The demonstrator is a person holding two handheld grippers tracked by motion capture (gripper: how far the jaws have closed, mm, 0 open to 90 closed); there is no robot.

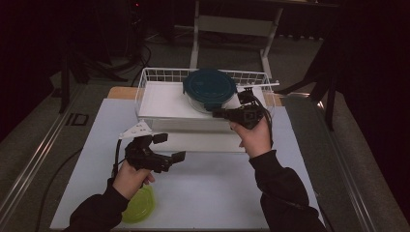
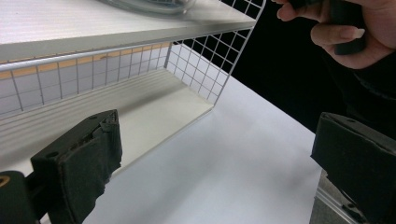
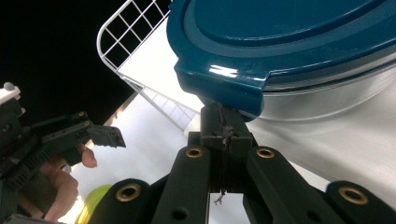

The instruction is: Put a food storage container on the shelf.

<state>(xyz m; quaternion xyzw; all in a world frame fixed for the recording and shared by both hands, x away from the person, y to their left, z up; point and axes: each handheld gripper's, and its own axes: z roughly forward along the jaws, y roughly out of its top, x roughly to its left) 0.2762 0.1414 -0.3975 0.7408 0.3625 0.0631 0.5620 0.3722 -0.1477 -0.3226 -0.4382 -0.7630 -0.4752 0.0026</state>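
Teal-lidded container in wire basket; right tongs pressed together beneath lid, left tongs spread.

Round clear container capped with teal lid, closed and upright, sat inside white wire basket, toward its far right corner; lid tab faced outward.

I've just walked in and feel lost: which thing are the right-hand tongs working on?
Find the white wire basket at the table's far edge. On the shelf inside sits a round clear glass bowl with a dark teal lid. Nothing else there is teal; the shut right tongs meet its lid tab.
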